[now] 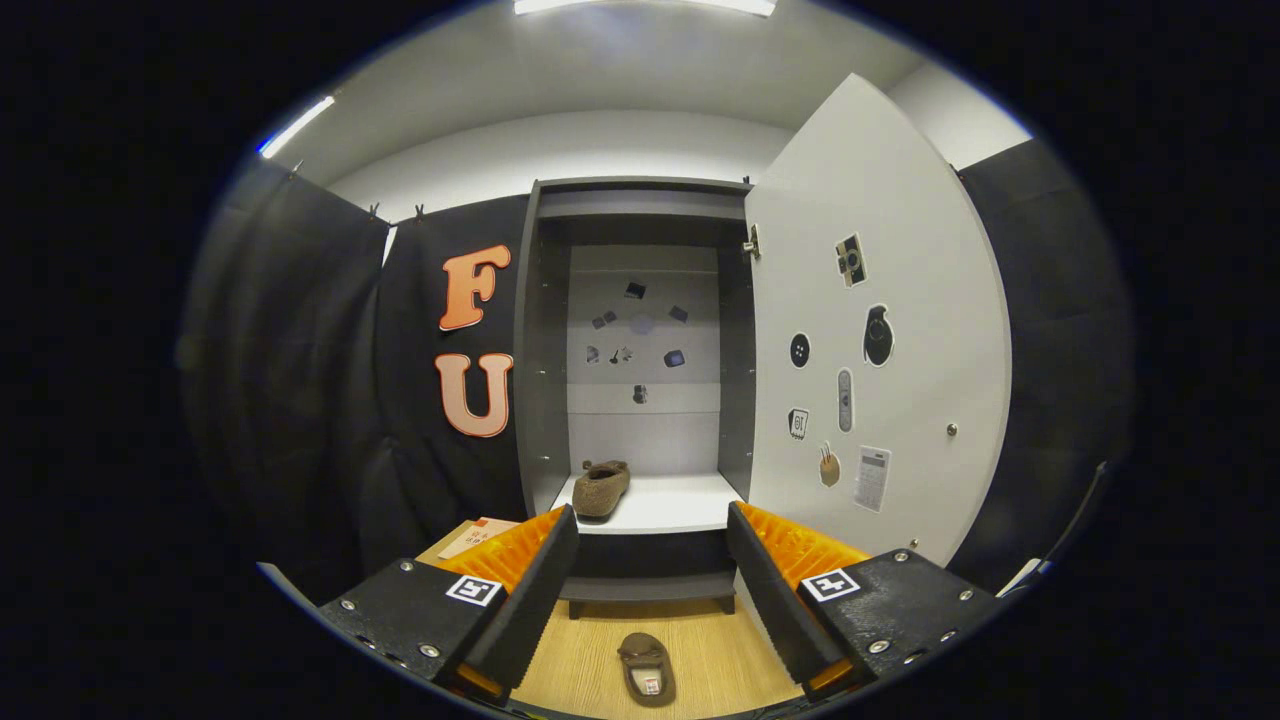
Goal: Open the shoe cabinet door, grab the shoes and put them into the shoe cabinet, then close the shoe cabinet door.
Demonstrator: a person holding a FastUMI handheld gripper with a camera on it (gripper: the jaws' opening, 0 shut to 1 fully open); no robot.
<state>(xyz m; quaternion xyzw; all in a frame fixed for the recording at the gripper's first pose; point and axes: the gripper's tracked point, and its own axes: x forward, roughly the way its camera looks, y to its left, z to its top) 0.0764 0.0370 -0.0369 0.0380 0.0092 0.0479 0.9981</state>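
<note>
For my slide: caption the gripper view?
Open tongs face open cabinet; one shoe shelved, one on floor.

The gripper has two long black fingers with ribbed inner faces. Bright orange ribbed blocks back each finger on the outer side. Nearer, on left and right, sit black textured plates with silver screws, each carrying a small square black-and-white marker.
</note>
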